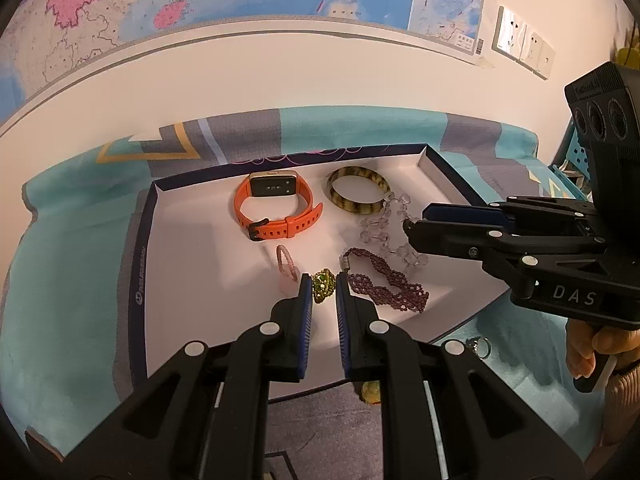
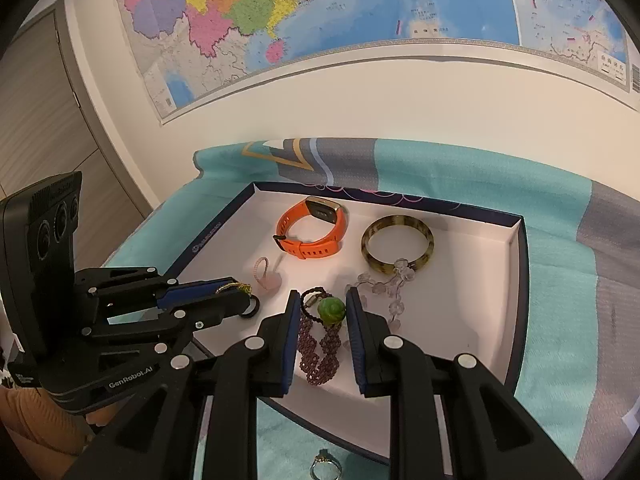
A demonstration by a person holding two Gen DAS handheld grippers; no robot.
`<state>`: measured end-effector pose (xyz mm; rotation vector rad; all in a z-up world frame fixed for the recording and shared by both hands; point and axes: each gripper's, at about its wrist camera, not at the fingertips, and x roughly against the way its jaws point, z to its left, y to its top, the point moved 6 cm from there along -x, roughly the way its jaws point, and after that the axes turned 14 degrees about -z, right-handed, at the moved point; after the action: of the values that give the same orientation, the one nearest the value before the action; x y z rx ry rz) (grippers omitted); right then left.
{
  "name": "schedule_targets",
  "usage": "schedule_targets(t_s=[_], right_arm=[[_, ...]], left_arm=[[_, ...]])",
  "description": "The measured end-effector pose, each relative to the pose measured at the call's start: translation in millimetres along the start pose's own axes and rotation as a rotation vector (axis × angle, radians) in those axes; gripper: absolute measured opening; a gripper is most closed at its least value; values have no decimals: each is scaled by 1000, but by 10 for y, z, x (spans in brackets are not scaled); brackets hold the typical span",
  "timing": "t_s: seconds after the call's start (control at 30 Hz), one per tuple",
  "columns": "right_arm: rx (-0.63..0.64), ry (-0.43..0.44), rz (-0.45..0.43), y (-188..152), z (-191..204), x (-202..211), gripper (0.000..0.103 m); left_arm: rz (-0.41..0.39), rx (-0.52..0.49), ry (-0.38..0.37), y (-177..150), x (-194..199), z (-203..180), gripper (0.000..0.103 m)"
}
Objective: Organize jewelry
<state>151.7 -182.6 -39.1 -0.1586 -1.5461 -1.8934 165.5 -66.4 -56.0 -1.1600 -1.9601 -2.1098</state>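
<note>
**A:** Step in hand, and state of each grip?

**B:** Left gripper clenched on a green-gold beaded ornament, poised over the tray close to its near edge. Lifted or resting: not clear. Right gripper set about a green round bead on a black cord, above the purple beaded bracelet. Pinched or merely straddled: cannot tell.

**A:** Best way to finish the placing?

**B:** Probably: aim for bare tray floor toward the near-left corner, away from the pink loop. Lower until the ornament touches, release slowly, then draw straight back. Risk judged: the gold thread seen at the fingertip in the right wrist view could catch on the pad. Keep both tools apart over the near edge.

**A:** Count of each thing?

**B:**
- In the tray, along the far edge: 1 orange smartwatch and 1 tortoiseshell bangle.
- In the tray, toward the right edge: 1 clear crystal bracelet.
- In the tray, elsewhere: 1 purple beaded bracelet and 1 pink loop.
- At the grippers: 1 green-gold ornament and 1 green bead.
- Outside the tray, on the teal cloth beyond the near edge: 1 silver ring and 1 amber piece.
- Trays: 1.
</note>
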Motion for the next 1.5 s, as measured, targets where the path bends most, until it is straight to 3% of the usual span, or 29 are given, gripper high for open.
schedule_targets(t_s=[0.53, 1.03, 1.2, 1.5], right_arm=[[-12, -22, 43, 32, -81, -221, 21], [-14, -50, 98, 33, -128, -497, 23], [-19, -57, 93, 19, -149, -483, 23], [-17, -32, 30, 48, -102, -122, 27]], left_arm=[[34, -40, 6, 4, -186, -20, 13], [102, 5, -7, -51, -483, 57, 14], [87, 10, -13, -33, -446, 68, 29], [-15, 46, -47, 52, 15, 145, 41]])
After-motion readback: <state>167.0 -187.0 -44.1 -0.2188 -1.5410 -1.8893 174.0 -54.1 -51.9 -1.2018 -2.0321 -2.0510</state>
